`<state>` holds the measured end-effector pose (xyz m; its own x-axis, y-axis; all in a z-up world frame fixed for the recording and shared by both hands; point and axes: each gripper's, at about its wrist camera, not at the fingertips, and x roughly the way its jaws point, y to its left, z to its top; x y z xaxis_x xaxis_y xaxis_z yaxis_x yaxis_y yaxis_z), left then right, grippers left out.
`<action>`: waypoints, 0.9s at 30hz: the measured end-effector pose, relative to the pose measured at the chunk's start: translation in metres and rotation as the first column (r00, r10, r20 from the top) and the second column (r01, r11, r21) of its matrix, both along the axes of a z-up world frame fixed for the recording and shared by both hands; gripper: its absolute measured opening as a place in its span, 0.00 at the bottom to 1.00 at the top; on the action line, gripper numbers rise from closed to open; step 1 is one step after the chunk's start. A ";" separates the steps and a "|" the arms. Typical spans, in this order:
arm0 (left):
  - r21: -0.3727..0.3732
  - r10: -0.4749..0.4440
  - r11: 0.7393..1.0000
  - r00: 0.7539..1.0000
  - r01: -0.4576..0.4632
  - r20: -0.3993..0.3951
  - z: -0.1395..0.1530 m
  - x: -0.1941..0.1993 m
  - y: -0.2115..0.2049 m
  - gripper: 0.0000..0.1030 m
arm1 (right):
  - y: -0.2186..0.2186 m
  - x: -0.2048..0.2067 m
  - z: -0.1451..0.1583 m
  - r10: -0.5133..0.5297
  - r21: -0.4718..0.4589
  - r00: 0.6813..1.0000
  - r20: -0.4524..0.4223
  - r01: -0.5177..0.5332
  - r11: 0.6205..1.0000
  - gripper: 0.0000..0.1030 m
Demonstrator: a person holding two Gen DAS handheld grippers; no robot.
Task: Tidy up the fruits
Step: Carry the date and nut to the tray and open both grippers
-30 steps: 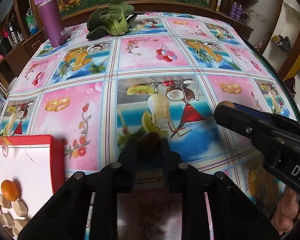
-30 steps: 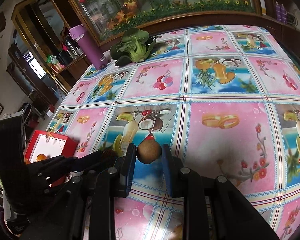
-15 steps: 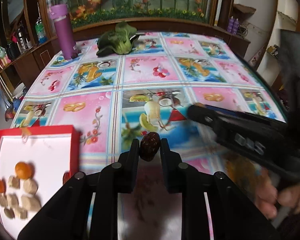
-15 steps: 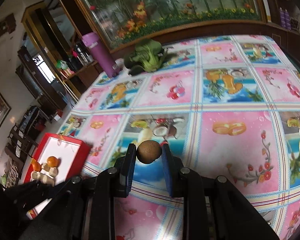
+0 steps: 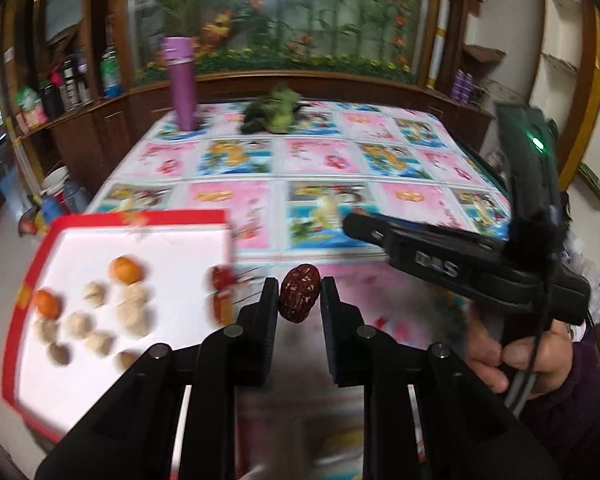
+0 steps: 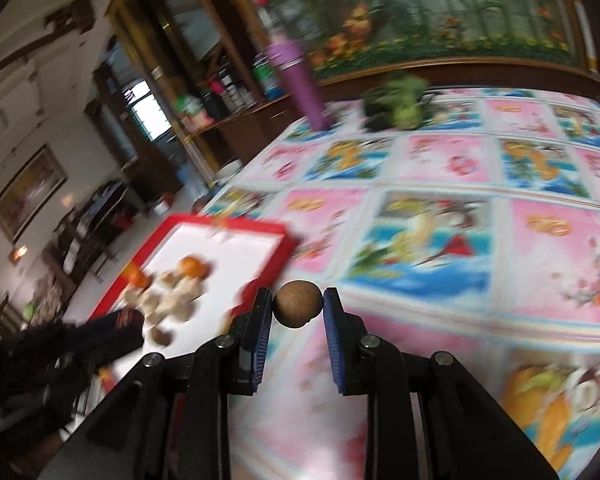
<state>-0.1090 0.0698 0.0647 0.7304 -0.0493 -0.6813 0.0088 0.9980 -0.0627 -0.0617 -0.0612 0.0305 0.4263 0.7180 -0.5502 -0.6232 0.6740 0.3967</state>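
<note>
My left gripper (image 5: 299, 300) is shut on a wrinkled dark red date (image 5: 299, 296), held in the air to the right of the red-rimmed white tray (image 5: 140, 216). The tray holds two small oranges (image 5: 125, 270), several pale nuts (image 5: 131, 312) and red dates (image 5: 220, 292) at its right edge. My right gripper (image 6: 298, 307) is shut on a round brown longan (image 6: 298, 308), held above the tablecloth just right of the tray (image 6: 228, 226). The right gripper also shows at the right of the left wrist view (image 5: 440, 256).
A purple bottle (image 5: 182, 84) and a green leafy vegetable (image 5: 276, 114) stand at the table's far edge. The table carries a pink and blue fruit-print cloth (image 5: 324, 160). Wooden shelves with bottles line the left wall (image 5: 72, 88).
Both grippers have risen and pulled back toward the near left, each still holding its fruit. The tray now sits closer and more fully in both views.
</note>
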 end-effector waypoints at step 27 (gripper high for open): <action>-0.063 0.304 0.950 0.951 -0.307 -0.052 -0.041 -0.061 0.148 0.22 | 0.120 -0.037 -0.021 0.173 -0.164 0.984 -0.037 -0.176 0.971 0.24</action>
